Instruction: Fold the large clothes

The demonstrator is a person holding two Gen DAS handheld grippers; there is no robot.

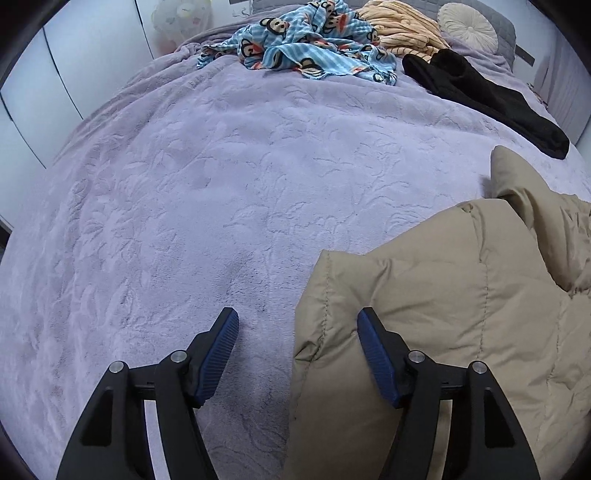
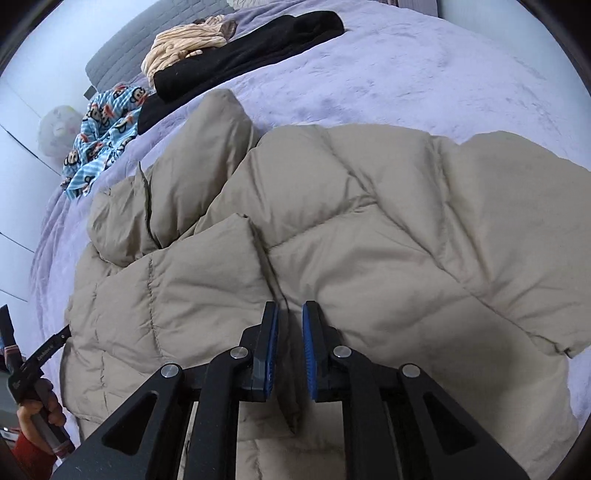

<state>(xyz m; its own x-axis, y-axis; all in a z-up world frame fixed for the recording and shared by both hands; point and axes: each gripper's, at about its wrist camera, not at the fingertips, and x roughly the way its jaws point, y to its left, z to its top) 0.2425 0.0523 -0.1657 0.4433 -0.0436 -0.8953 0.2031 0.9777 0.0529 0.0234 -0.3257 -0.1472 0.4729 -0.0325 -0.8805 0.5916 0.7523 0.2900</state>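
A beige quilted puffer jacket (image 2: 369, 221) lies spread on the lilac bed blanket (image 1: 184, 184). In the left wrist view its left edge (image 1: 332, 332) runs between the wide-apart fingers of my left gripper (image 1: 297, 321). That gripper is open: the left pad (image 1: 221, 354) hovers over bare blanket and the right pad (image 1: 376, 354) over the jacket, neither pressing on it. My right gripper (image 2: 290, 308) points down at the jacket's middle, its blue pads nearly together on a raised fold of the fabric. A hand (image 2: 35, 410) holding the left gripper shows at the lower left of the right wrist view.
At the bed's far end lie a blue monkey-print cloth (image 1: 314, 40), a peach striped garment (image 1: 399, 26), a black garment (image 1: 480, 96) and a round pale cushion (image 1: 467, 24). White cupboard doors (image 1: 37, 92) stand along the left. Bare blanket stretches left of the jacket.
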